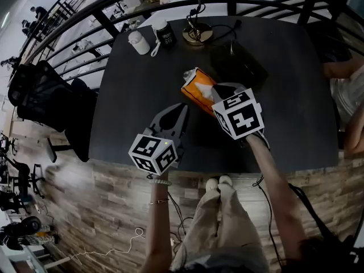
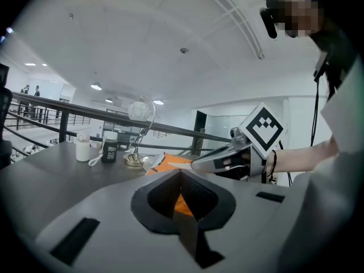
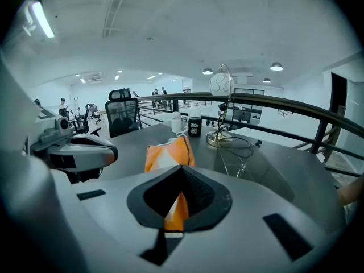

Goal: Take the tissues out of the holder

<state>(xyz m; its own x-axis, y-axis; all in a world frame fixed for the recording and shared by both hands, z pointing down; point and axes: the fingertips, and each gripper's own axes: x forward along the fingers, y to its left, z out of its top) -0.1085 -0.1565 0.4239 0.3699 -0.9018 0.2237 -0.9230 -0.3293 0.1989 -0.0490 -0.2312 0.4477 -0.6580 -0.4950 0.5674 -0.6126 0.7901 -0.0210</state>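
Note:
An orange tissue holder [image 1: 196,87] lies mid-table on the dark table [image 1: 131,95], with white tissue showing at its ends. My right gripper [image 1: 216,93] reaches over its near right end, jaws closed together on that end. In the right gripper view the holder [image 3: 168,154] runs from the closed jaws [image 3: 181,168] away towards the lamp. My left gripper [image 1: 183,108] is shut and empty, its tip a short way in front of the holder's left corner. Its own view shows the closed jaws [image 2: 181,173], the holder [image 2: 170,162] beyond them, and the right gripper [image 2: 224,161] coming in from the right.
At the back of the table stand a gold-based lamp [image 1: 197,34], a black cup [image 1: 165,34] and a white bottle [image 1: 138,42]. A dark flat object [image 1: 239,64] lies behind the holder. A railing [image 1: 85,16] rings the table; an office chair [image 1: 40,95] is left, a person [image 1: 347,90] right.

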